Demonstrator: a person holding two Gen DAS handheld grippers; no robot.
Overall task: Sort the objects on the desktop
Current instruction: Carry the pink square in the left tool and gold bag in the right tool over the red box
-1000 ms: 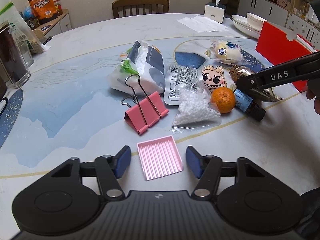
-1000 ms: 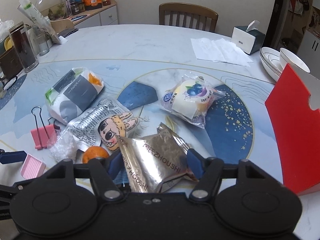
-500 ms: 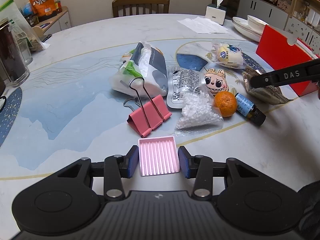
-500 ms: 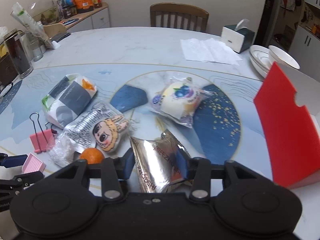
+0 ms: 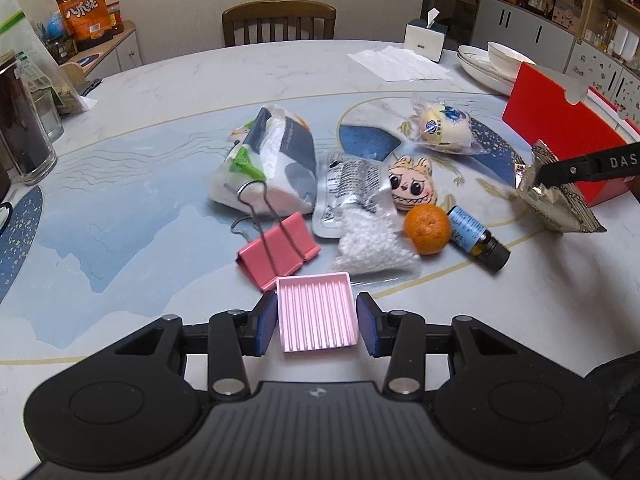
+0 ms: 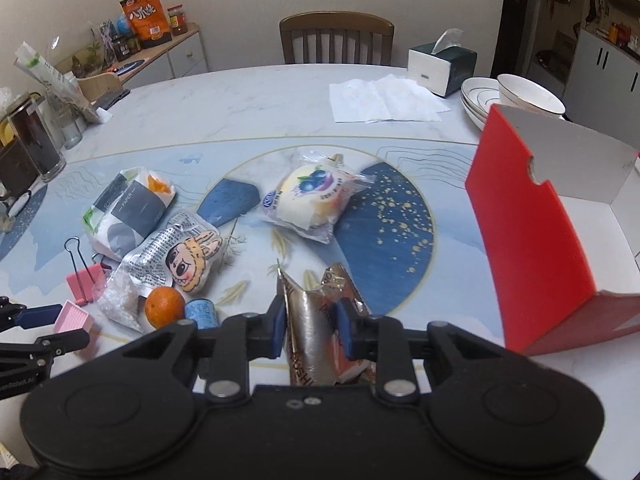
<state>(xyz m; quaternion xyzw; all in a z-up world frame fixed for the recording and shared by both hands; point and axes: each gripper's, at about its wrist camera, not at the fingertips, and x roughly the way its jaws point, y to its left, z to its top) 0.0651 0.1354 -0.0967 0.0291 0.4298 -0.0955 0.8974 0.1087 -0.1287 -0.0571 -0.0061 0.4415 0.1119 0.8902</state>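
Foil packet (image 6: 316, 332) is hanging pinched in the right hand-held gripper (image 6: 311, 330), red box (image 6: 532, 240) lying to its right; left hand-held gripper (image 5: 317, 324) is bracketing the pink tray (image 5: 316, 312) on the worktop (image 5: 140, 208), grip uncertain.

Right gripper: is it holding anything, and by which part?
Yes. The right gripper is shut on the foil snack packet, pinching its crumpled middle. The left gripper brackets the pink tray; contact is unclear.
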